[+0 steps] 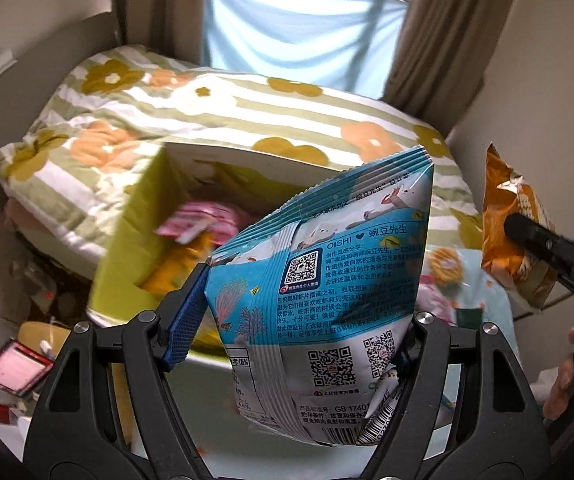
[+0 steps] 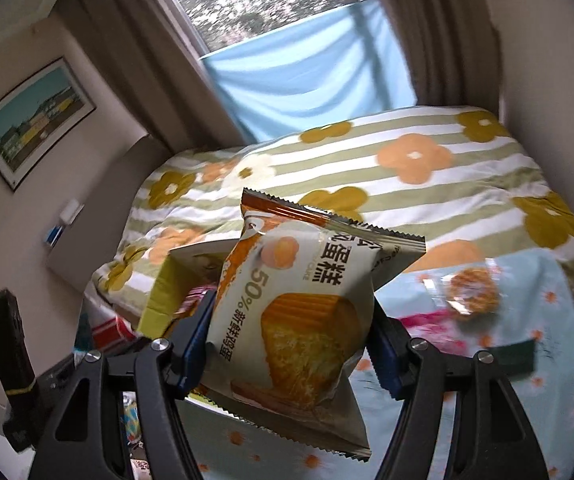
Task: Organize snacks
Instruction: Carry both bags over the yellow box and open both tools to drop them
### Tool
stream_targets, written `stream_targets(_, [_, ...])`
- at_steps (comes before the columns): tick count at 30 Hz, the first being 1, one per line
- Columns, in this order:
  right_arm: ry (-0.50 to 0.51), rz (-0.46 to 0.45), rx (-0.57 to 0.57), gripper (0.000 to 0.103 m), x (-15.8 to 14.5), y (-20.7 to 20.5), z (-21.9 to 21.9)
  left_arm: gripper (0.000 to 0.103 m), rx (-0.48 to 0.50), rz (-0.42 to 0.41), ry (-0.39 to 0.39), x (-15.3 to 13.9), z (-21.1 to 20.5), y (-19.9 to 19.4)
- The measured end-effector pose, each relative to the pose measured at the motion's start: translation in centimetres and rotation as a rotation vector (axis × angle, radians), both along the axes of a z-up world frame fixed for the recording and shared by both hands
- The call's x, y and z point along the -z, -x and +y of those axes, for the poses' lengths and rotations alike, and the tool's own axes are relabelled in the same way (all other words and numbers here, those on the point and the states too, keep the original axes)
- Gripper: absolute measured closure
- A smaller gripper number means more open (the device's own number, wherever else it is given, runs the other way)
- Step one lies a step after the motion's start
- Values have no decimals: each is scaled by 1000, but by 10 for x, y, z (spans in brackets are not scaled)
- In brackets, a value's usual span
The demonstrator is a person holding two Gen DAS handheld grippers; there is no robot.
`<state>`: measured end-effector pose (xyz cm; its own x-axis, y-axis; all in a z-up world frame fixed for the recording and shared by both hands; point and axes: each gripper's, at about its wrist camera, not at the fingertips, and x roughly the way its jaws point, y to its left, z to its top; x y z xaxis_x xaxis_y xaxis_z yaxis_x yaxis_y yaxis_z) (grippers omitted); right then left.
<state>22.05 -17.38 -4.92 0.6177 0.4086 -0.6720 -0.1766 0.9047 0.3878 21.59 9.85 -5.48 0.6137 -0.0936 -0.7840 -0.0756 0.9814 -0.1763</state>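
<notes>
Your left gripper point(image 1: 303, 320) pinched the blue bag point(image 1: 327, 292) in its fingers nearest the open box point(image 1: 135, 248), ahead-left; your right gripper point(image 2: 291, 344) pinched the cake packet point(image 2: 299, 320) farther right.

blue snack bag point(image 1: 327, 280) | orange-white cake packet point(image 2: 299, 312) | green-striped floral quilt point(image 2: 367, 168)

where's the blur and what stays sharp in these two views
Left wrist view: the blue snack bag in the left tool is sharp, the box behind smears. Right wrist view: the cake packet reads clearly, the wrapped snack on the bed blurs.
</notes>
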Motion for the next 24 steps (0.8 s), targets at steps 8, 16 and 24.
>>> stream_targets(8, [32, 79, -51, 39, 38, -29, 83, 31, 1, 52, -33, 30, 81, -45])
stream_targets(16, [75, 166, -40, 39, 76, -39, 106, 17, 68, 102, 2, 62, 106, -82])
stream_targets(24, [151, 156, -72, 39, 85, -32, 109, 0, 56, 100, 26, 75, 111, -75])
